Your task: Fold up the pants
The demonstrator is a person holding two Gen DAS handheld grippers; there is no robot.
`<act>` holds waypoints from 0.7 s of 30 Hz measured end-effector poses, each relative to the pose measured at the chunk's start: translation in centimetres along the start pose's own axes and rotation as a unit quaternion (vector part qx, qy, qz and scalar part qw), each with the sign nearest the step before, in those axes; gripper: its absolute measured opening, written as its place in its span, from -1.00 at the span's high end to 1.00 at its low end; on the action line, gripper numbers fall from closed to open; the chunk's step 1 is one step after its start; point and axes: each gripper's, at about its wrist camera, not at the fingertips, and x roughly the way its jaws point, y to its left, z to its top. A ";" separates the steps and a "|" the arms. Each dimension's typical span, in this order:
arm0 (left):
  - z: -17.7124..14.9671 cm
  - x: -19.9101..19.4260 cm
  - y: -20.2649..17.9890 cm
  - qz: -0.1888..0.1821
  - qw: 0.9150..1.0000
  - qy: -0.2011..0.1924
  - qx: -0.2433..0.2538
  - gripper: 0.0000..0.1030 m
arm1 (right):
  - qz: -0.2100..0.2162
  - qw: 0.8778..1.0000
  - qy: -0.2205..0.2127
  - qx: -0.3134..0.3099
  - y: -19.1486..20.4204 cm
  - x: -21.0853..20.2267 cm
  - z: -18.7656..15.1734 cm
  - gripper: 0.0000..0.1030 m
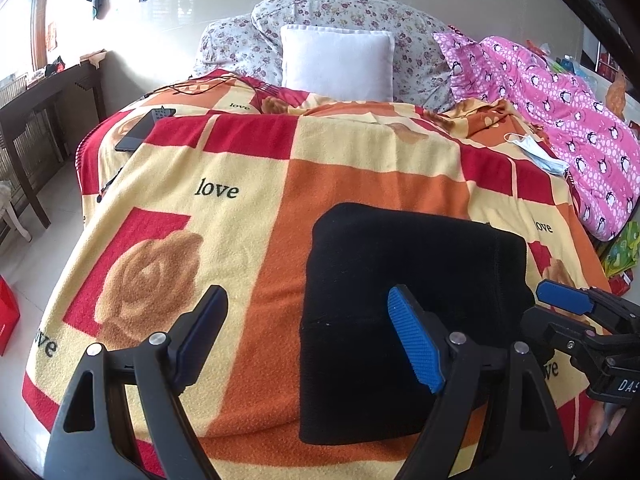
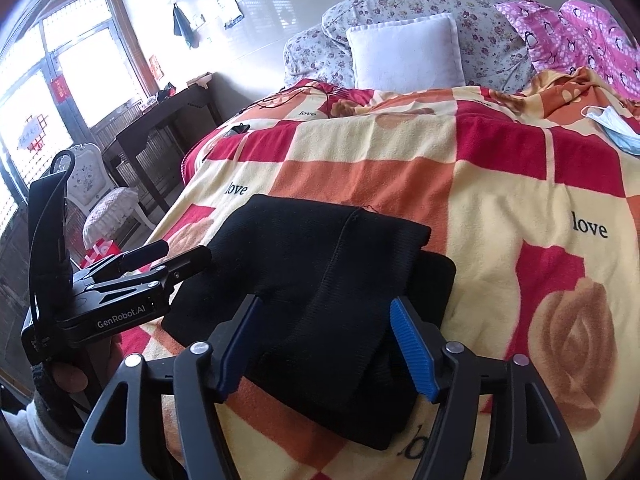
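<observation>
The black pants (image 1: 412,280) lie folded into a compact bundle on the rose-patterned "love" blanket (image 1: 224,208) near the bed's front edge. My left gripper (image 1: 308,300) stands open, its left finger over bare blanket and its right finger over the bundle's left part. In the right wrist view the pants (image 2: 320,248) lie under and between the fingers of my right gripper (image 2: 326,304), which is open with its blue pads clear of the cloth. The left gripper (image 2: 176,256) shows at the bundle's left edge, held by a hand. One blue pad of the right gripper's fingers (image 1: 560,300) shows beside the bundle's right edge.
A white pillow (image 1: 336,60) and floral pillows (image 1: 416,40) sit at the bed's head. A pink penguin quilt (image 1: 560,120) and a face mask (image 1: 536,152) lie at the right. A phone (image 1: 136,132) rests at the left; a dark table (image 1: 36,116) stands beyond.
</observation>
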 end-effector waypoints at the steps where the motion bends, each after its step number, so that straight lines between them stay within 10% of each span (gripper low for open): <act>1: 0.0 0.0 0.0 0.000 1.000 0.000 0.001 -0.61 | -0.002 1.000 0.000 0.001 0.0 0.0 0.0 -0.38; 21: -0.4 -1.0 -0.5 0.004 1.000 -0.016 0.007 -0.61 | -0.016 1.000 -0.007 -0.003 0.5 -0.4 -0.3 -0.54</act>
